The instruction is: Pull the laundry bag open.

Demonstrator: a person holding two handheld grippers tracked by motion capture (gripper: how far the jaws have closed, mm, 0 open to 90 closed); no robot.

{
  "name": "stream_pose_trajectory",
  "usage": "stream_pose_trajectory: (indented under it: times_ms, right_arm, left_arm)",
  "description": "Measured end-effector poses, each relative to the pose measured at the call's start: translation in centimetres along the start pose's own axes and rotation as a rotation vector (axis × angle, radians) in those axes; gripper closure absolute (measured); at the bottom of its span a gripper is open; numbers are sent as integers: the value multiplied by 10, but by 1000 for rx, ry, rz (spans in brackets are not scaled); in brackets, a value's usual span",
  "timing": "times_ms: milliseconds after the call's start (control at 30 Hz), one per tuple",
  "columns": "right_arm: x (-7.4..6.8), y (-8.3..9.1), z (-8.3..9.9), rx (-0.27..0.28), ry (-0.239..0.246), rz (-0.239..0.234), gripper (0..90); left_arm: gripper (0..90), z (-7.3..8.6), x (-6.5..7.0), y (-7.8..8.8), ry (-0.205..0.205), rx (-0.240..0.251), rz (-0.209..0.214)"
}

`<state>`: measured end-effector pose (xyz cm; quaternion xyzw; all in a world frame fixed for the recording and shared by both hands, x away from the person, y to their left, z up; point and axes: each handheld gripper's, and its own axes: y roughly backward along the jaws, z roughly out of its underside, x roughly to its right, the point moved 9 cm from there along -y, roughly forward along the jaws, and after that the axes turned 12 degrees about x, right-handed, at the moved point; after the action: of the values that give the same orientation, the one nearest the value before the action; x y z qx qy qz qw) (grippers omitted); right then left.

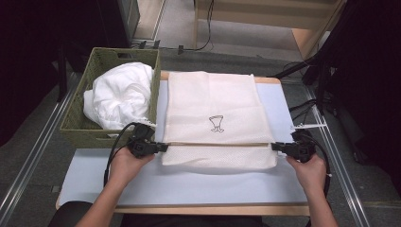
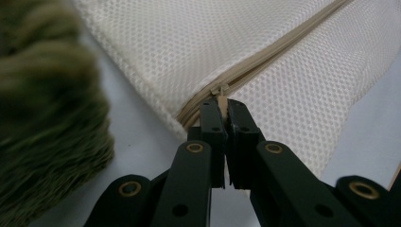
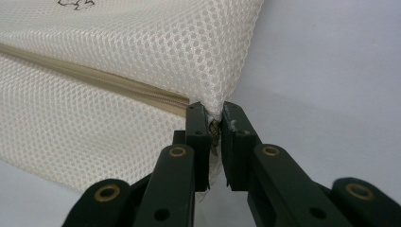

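A cream mesh laundry bag (image 1: 215,118) lies flat on the table, with a small black drawing on it and a beige zipper (image 1: 217,144) running across near its front. My left gripper (image 1: 163,146) is at the bag's left edge, shut on the zipper pull (image 2: 220,97) at the zipper's end. At the bag's right edge my right gripper (image 1: 275,146) is shut on the mesh (image 3: 210,111) where the zipper (image 3: 118,85) ends. Each gripper is held by a hand coming from the near side.
A green woven basket (image 1: 80,120) with a bundle of white cloth (image 1: 120,97) stands at the table's left, close to my left gripper. The pale blue tabletop (image 1: 198,182) is bare in front of the bag. Cables and a wooden shelf lie on the floor beyond.
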<state>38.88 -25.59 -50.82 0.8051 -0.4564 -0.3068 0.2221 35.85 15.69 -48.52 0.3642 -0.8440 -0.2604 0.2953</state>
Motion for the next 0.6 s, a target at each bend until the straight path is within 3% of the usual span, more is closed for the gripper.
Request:
stream_pose_trajectory:
  times_ms: [167, 267, 333, 600]
  right_arm:
    - [1, -1, -3, 5, -1, -3, 840]
    - [-2, -6, -1, -24, 15, -13, 841]
    - [-4, -9, 0, -43, 20, -23, 841]
    - [-11, -19, 4, -83, 38, -47, 832]
  left_arm:
    - [882, 3, -3, 4, 5, 2, -11]
    - [876, 10, -2, -1, -15, -9, -13]
    - [876, 18, -1, -7, -19, -44, -14]
    - [870, 23, 6, -13, -44, -57, 2]
